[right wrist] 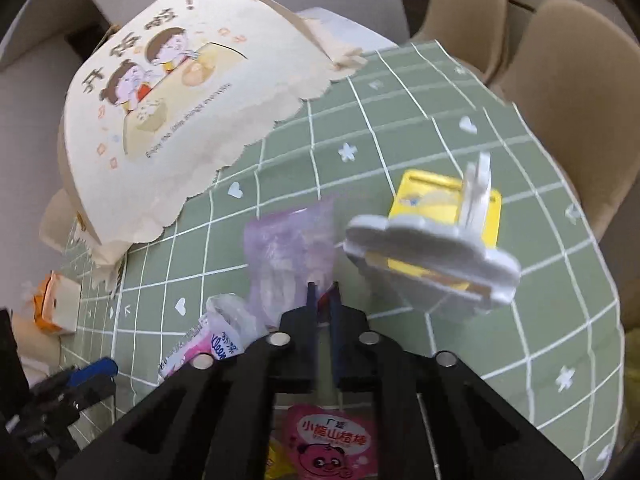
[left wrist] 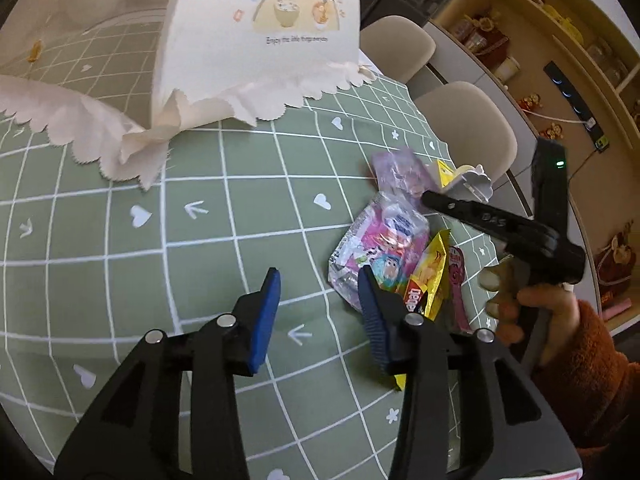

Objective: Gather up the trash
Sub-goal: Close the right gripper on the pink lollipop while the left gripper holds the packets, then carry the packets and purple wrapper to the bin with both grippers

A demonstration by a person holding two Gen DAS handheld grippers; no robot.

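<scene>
Left gripper [left wrist: 318, 286] jaws wide, empty

I have bare green grid tablecloth [left wrist: 120, 248] ahead-left of my left gripper [left wrist: 316, 300]. Cream cartoon-printed paper bag [left wrist: 248, 40] blocks beyond; colourful snack-wrapper pile [left wrist: 384, 256] crowds the right.

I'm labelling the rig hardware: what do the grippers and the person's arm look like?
Both grippers are black plastic with ridged blue pads and round silver pins: left gripper, right gripper. The right one carries a green light and handwritten marks. The right hand wears a fuzzy rust-orange sleeve.
</scene>
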